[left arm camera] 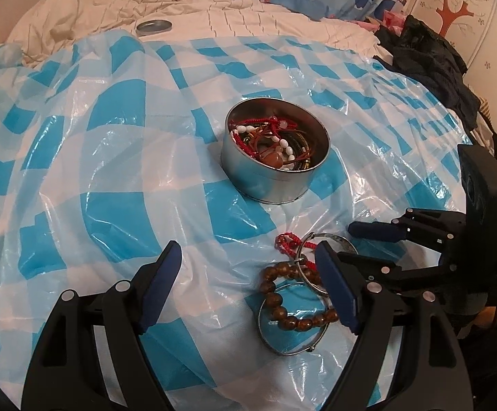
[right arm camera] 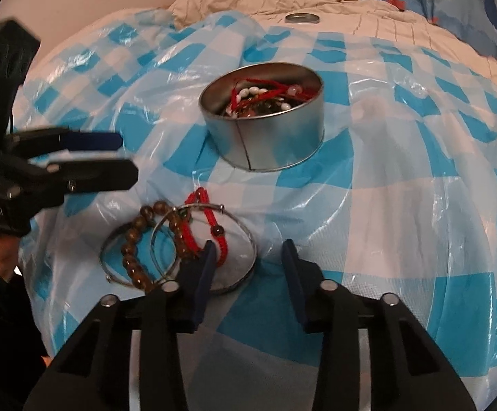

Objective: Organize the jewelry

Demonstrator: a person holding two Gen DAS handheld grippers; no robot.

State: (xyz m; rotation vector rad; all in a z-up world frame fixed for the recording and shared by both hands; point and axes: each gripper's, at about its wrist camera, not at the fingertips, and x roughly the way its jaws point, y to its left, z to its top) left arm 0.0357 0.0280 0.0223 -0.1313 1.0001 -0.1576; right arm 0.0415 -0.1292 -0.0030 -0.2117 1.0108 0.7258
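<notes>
On the bed, a glossy blue-and-white checked plastic sheet (left arm camera: 111,171) lies wrinkled over a cream quilt (left arm camera: 248,17).

Seen through the left wrist camera, the left claw (left arm camera: 248,287) hangs at the near left with its blue-padded jaws wide apart and nothing between them.

Just right of it sits a small pile of jewelry: a brown wooden bead bracelet (left arm camera: 282,301) draped across a thin silver bangle (left arm camera: 282,346), a second silver bangle (right arm camera: 193,250) overlapping the first, and a red braided cord bracelet (right arm camera: 214,236) with a dark bead lying over that second bangle.

Beyond the pile, toward the middle of the sheet, stands a round, open silver tin (left arm camera: 275,171), holding a tangle of red cord, white beads and dark strands. Its lid (left arm camera: 154,27) lies well apart on the quilt.

At the right, the right claw (right arm camera: 248,260) has its jaws partly apart, clamping nothing; its left pad stands just over the red cord bracelet.
</notes>
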